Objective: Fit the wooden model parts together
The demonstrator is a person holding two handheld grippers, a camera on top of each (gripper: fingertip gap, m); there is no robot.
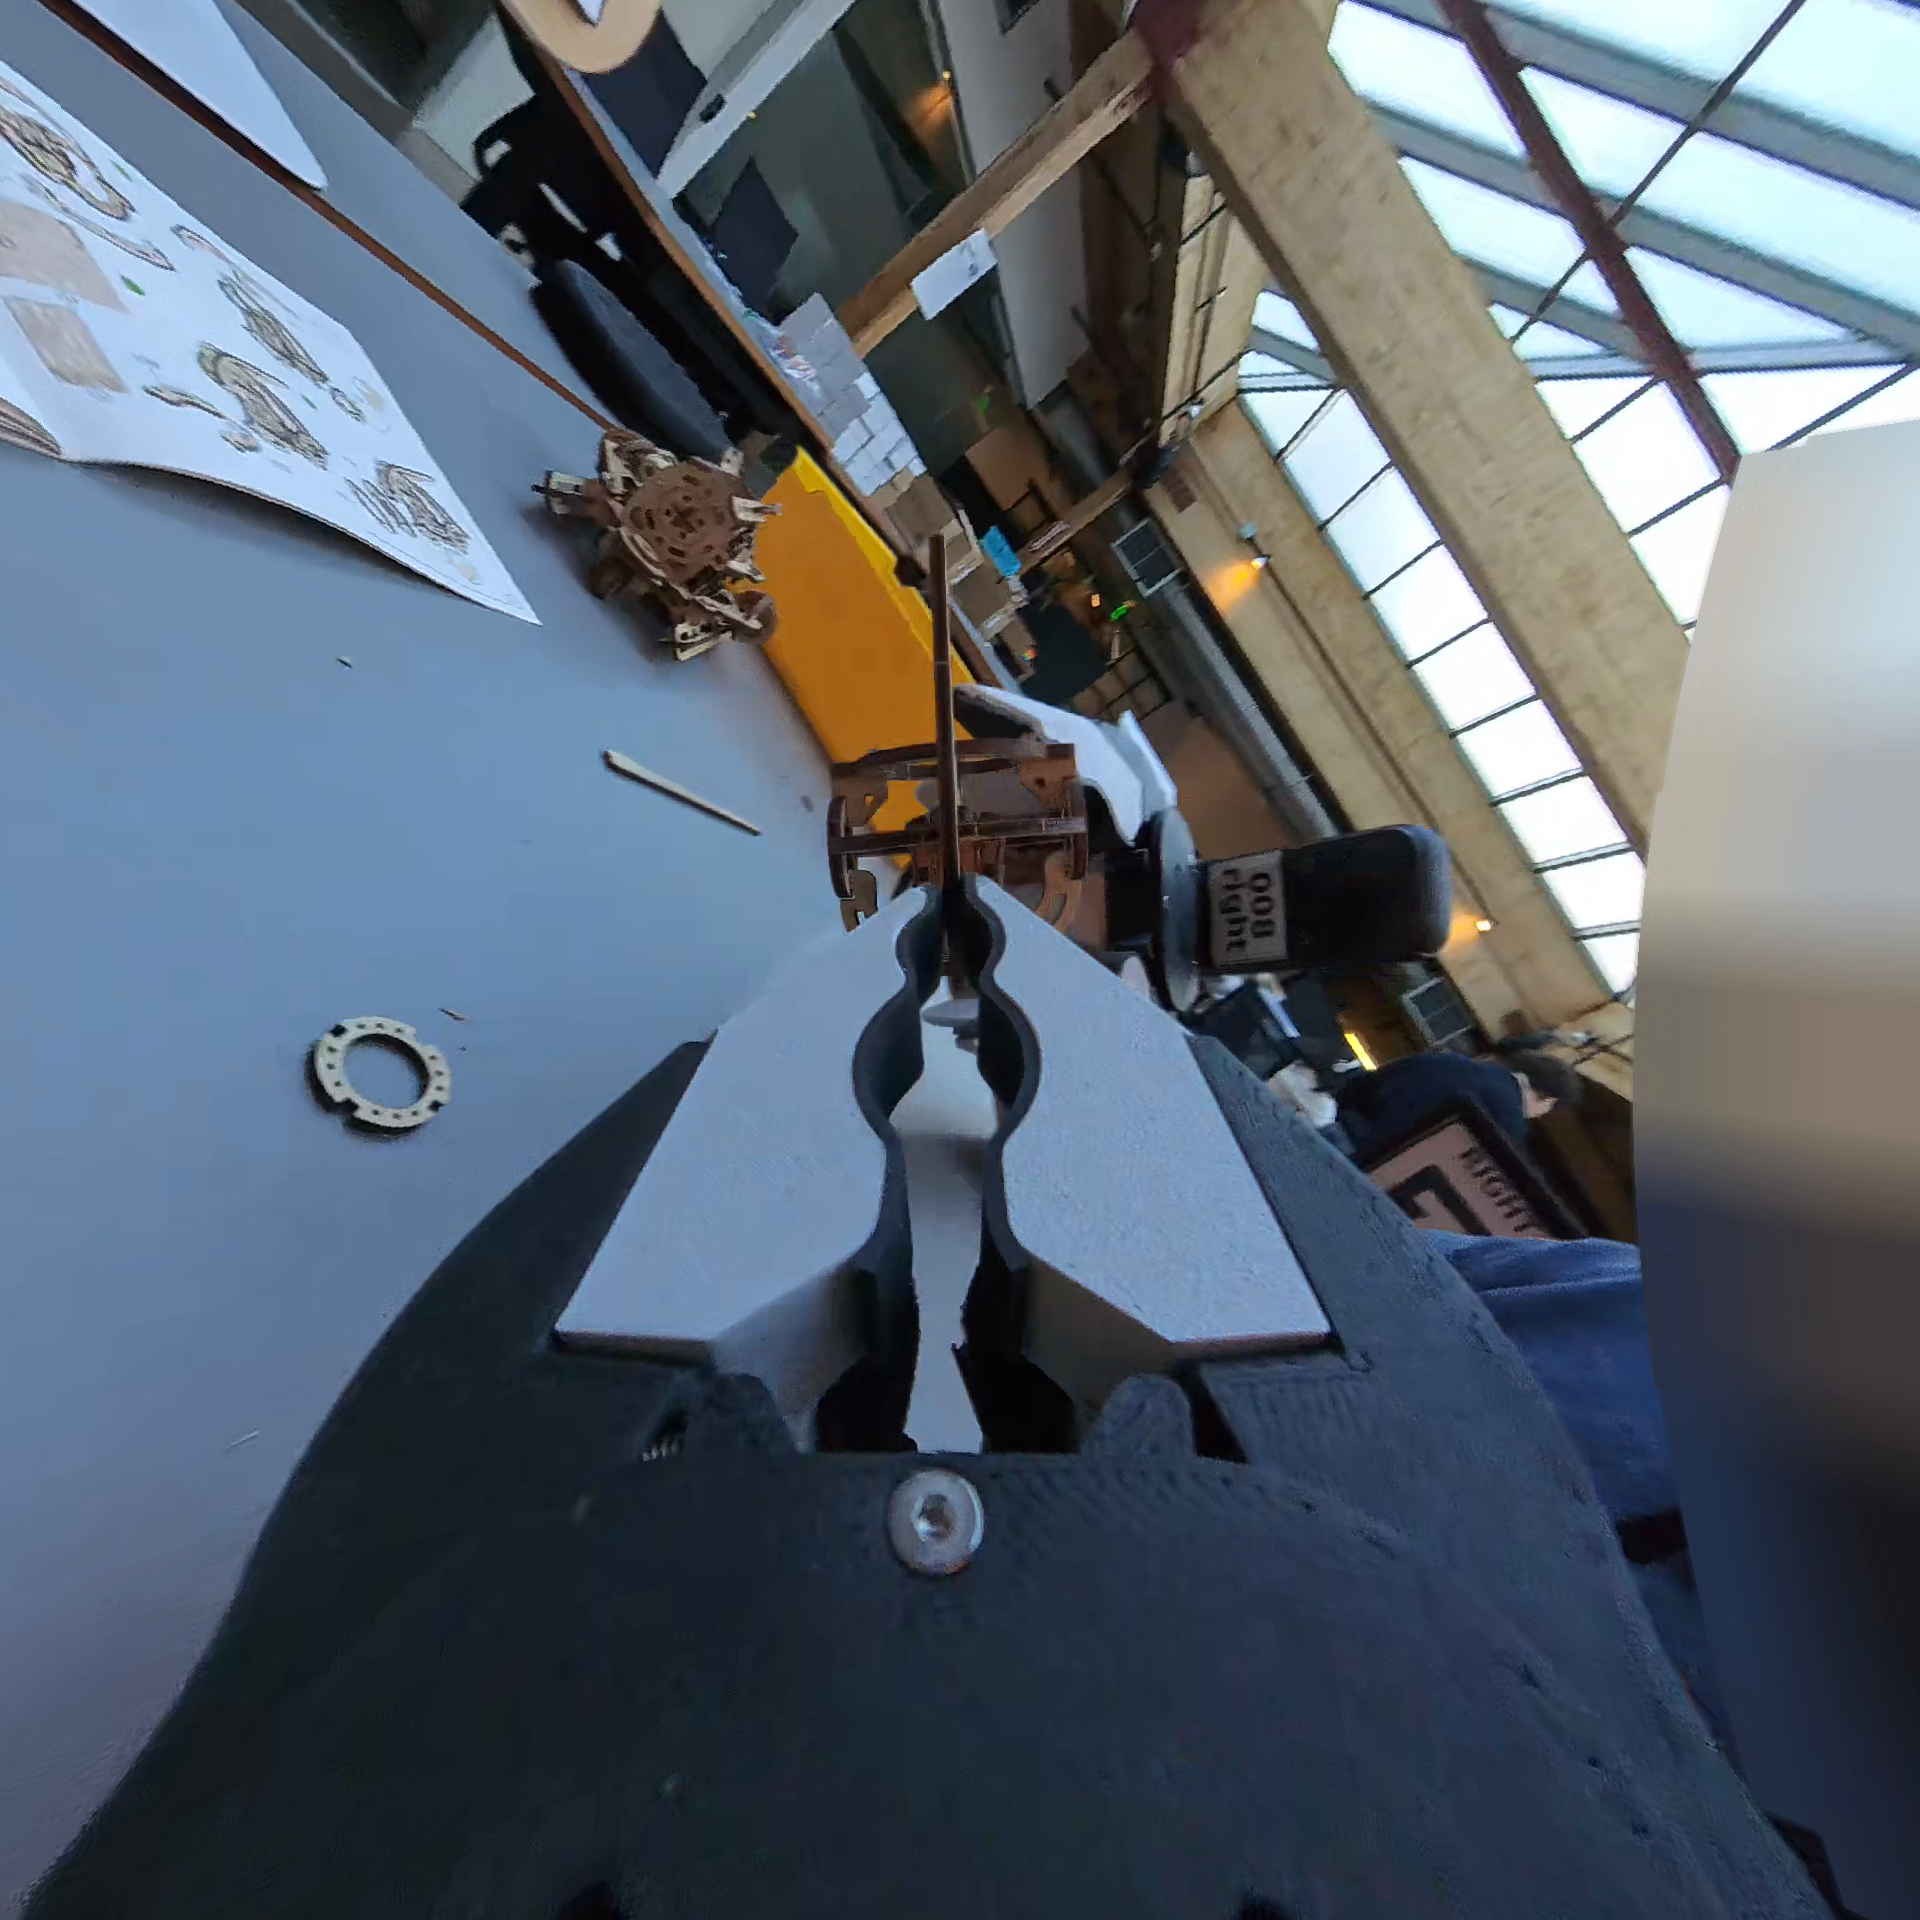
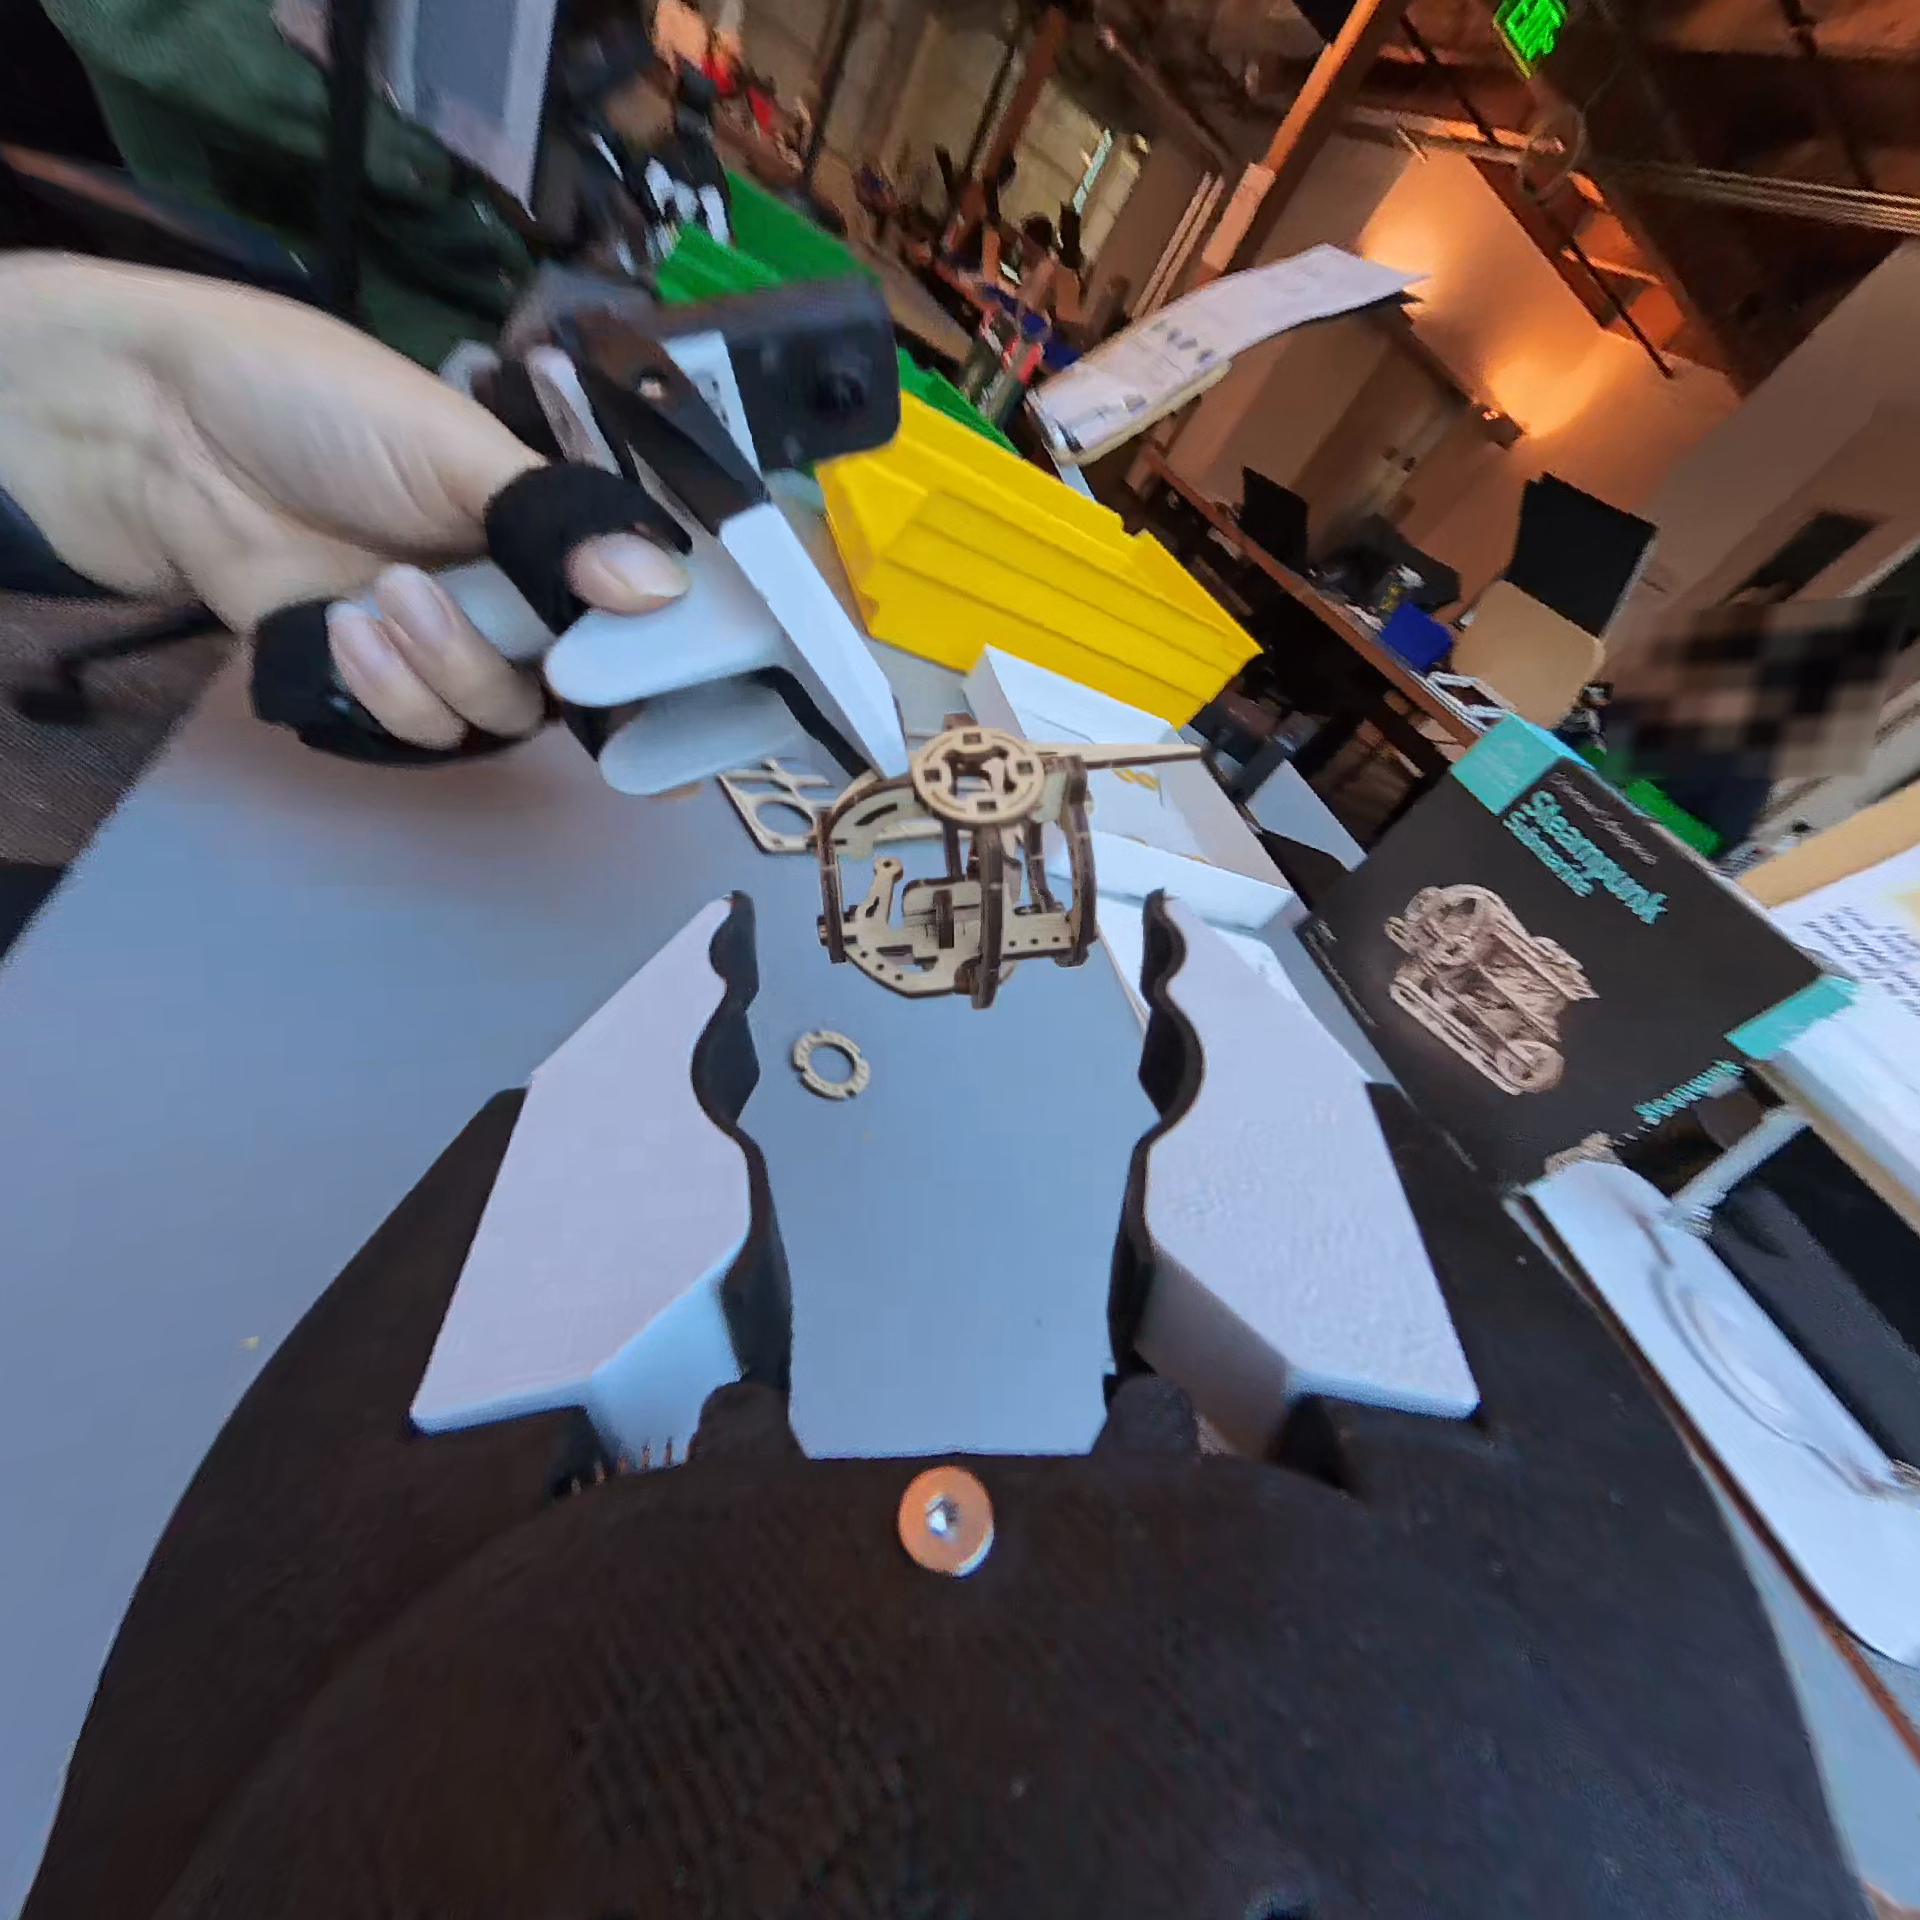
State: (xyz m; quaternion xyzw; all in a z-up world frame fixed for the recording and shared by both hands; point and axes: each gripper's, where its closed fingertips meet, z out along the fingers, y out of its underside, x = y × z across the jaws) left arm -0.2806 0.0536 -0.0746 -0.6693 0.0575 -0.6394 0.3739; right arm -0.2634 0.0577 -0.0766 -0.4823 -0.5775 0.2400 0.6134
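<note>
A small wooden cage-like model, with a round disc on top and a thin rod sticking out to the right, hangs above the grey table. My left gripper is shut on its edge; the model shows just past the tips, with a thin strip standing edge-on. In the right wrist view the left gripper comes in from the upper left, held by a hand. My right gripper is open and empty, and the model hangs just beyond the gap between its fingertips, touching neither. It also shows in the left wrist view.
A wooden ring lies on the table under the model and also shows in the left wrist view. A wooden stick, a second wooden assembly and an instruction sheet lie farther off. Yellow bins, a black box and white boxes stand at the back right. The tips of both grippers are at nearly the same place.
</note>
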